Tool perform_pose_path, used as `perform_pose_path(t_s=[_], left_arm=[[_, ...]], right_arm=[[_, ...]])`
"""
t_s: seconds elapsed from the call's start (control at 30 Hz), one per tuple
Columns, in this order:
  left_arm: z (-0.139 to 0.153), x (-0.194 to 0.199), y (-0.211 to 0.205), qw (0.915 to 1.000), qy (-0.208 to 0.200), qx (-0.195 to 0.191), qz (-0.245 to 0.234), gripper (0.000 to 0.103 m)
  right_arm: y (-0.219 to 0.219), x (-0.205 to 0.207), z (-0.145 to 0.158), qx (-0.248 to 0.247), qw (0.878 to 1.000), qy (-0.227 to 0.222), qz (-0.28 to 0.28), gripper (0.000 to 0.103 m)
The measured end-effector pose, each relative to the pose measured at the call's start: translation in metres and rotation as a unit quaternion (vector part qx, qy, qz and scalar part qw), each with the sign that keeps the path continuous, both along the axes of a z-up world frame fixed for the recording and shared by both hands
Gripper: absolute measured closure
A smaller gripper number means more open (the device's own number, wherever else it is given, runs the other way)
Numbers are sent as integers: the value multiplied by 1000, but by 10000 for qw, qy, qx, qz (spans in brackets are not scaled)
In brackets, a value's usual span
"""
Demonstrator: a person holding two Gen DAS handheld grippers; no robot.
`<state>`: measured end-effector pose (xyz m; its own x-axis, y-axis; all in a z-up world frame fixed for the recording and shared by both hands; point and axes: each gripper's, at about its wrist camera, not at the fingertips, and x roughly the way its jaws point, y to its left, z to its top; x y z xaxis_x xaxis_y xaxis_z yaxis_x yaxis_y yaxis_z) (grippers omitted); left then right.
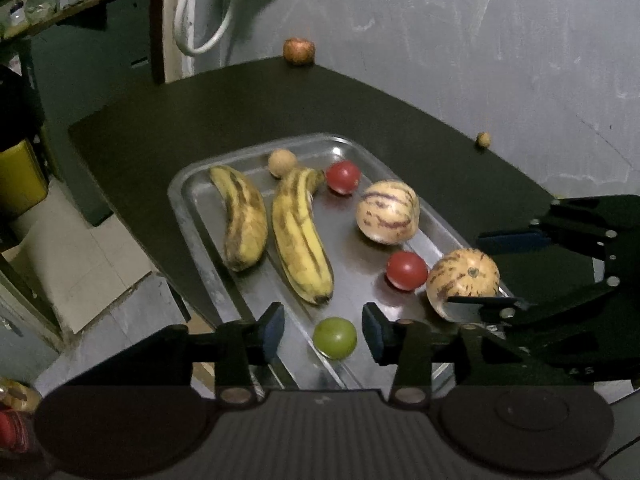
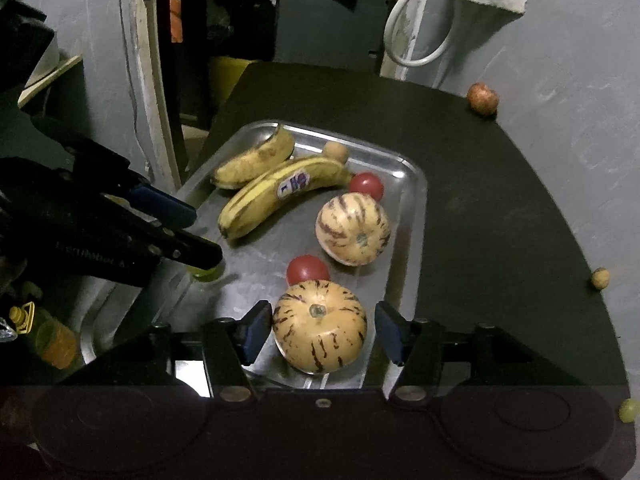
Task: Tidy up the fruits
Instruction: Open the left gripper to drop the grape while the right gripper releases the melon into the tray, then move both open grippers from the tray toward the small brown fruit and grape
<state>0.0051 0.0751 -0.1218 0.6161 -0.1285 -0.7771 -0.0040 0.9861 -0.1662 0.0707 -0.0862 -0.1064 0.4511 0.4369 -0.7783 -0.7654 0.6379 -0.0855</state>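
Observation:
A steel tray (image 1: 192, 184) (image 2: 408, 216) on a black table holds two bananas (image 1: 244, 224) (image 1: 300, 236) (image 2: 276, 192), two red tomatoes (image 1: 343, 176) (image 1: 406, 270) (image 2: 366, 186), two striped melons (image 1: 387, 212) (image 1: 460, 276) (image 2: 352, 230) (image 2: 319, 326), a small tan fruit (image 1: 281, 163) (image 2: 335, 151) and a green fruit (image 1: 334, 337). My left gripper (image 1: 323, 330) is open with the green fruit between its fingers. My right gripper (image 2: 323, 332) is open around the near melon; in the left wrist view its fingers (image 1: 512, 240) straddle it.
On the black table (image 1: 200, 112) outside the tray lie a reddish apple (image 1: 298, 51) (image 2: 482, 98) at the far edge, a small tan fruit (image 1: 483, 139) (image 2: 600, 278) and a green fruit (image 2: 628, 410) at the right. A grey wall stands behind.

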Motion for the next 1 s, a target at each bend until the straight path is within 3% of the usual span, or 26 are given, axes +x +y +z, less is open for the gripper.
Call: perform_pose_path(t_s=[0.23, 0.3, 0.43, 1.0], left_arm=[[25, -4, 11, 9992, -328, -151, 155, 17], [32, -4, 11, 9989, -413, -194, 129, 13], [42, -6, 12, 9980, -536, -330, 69, 1], [53, -13, -30, 9934, -634, -526, -793, 1]], right_arm=[[-19, -7, 34, 263, 9986, -298, -356, 20], [-23, -10, 42, 326, 9974, -359, -532, 9], [-32, -17, 56, 451, 9936, -426, -940, 4], [-98, -90, 77, 585, 9680, -460, -2396, 2]])
